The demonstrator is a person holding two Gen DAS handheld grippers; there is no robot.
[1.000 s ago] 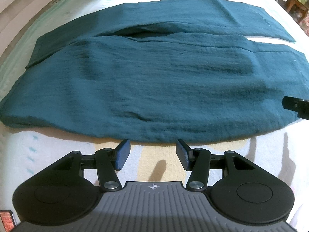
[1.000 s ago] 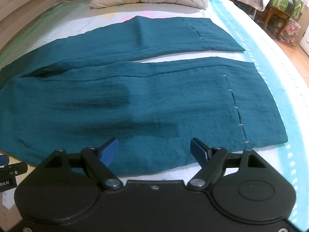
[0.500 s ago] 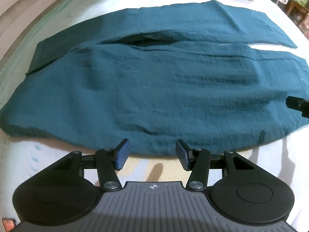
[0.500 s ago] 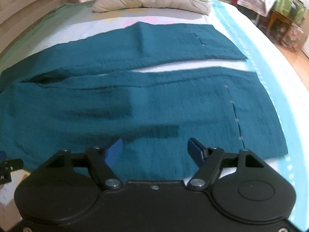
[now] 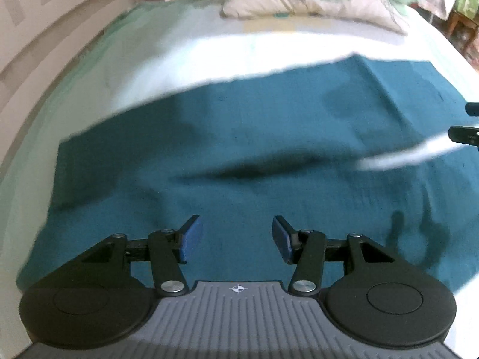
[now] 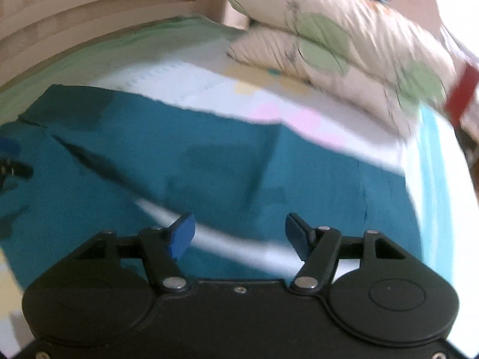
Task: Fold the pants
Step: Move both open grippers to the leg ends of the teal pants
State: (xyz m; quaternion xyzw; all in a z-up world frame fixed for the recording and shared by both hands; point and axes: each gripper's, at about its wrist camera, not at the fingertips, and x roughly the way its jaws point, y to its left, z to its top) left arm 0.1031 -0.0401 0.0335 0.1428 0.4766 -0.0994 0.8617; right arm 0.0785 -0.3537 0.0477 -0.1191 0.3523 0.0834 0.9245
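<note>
pants [image 5: 269,137] lie ahead of and under both my jaws, long axis crosswise | left gripper [image 5: 236,237] jaws apart, empty | right gripper [image 6: 239,234] jaws closing, nothing between, nearer the leg split

A bed [image 5: 185,51] covered by a white and pale green sheet [image 6: 167,68] is seen across both views. Cream pillows [image 6: 329,45] printed with green leaves are stacked at upper right. A slatted pale wooden frame [image 5: 45,30] is seen at upper left.
</note>
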